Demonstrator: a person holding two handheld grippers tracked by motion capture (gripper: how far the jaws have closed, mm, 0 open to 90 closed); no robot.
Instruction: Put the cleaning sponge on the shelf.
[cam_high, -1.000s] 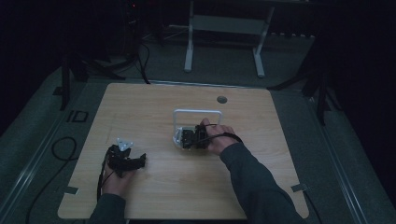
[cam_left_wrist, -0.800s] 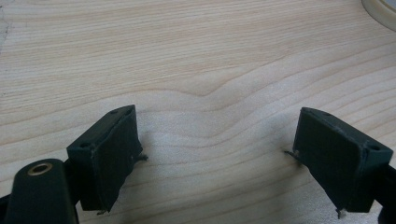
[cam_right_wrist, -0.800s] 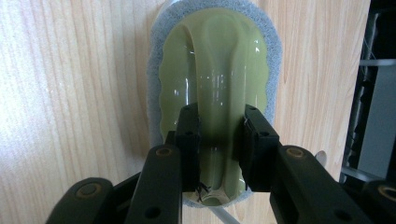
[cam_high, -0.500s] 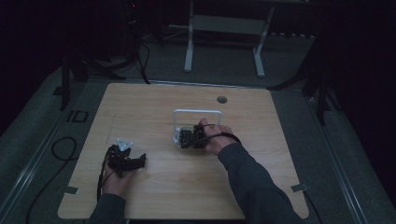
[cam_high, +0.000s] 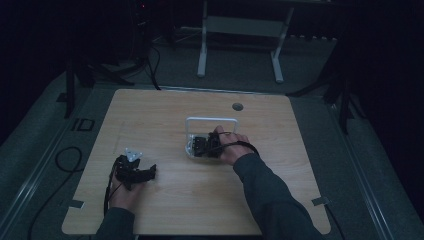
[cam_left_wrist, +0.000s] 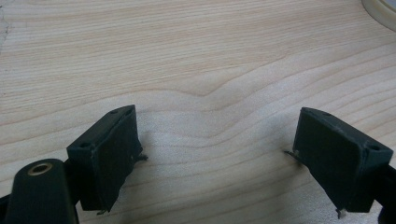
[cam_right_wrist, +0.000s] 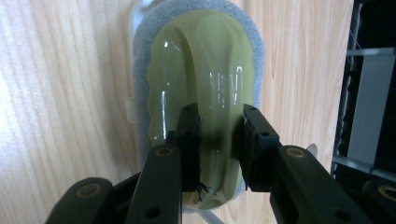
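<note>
Right tool (cam_right_wrist: 219, 154) has its jaws clamped on the glossy green handle (cam_right_wrist: 205, 88) of a grey sponge scrubber (cam_right_wrist: 140, 70) lying on the worktop (cam_right_wrist: 60, 93) directly beneath it; lifting hastily could let that slick handle slide out

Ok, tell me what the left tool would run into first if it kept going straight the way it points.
Judging by its own view, the left tool stands open and angled down at bare wooden table, so it would probably meet the tabletop first; nothing lies between its jaws.
</note>
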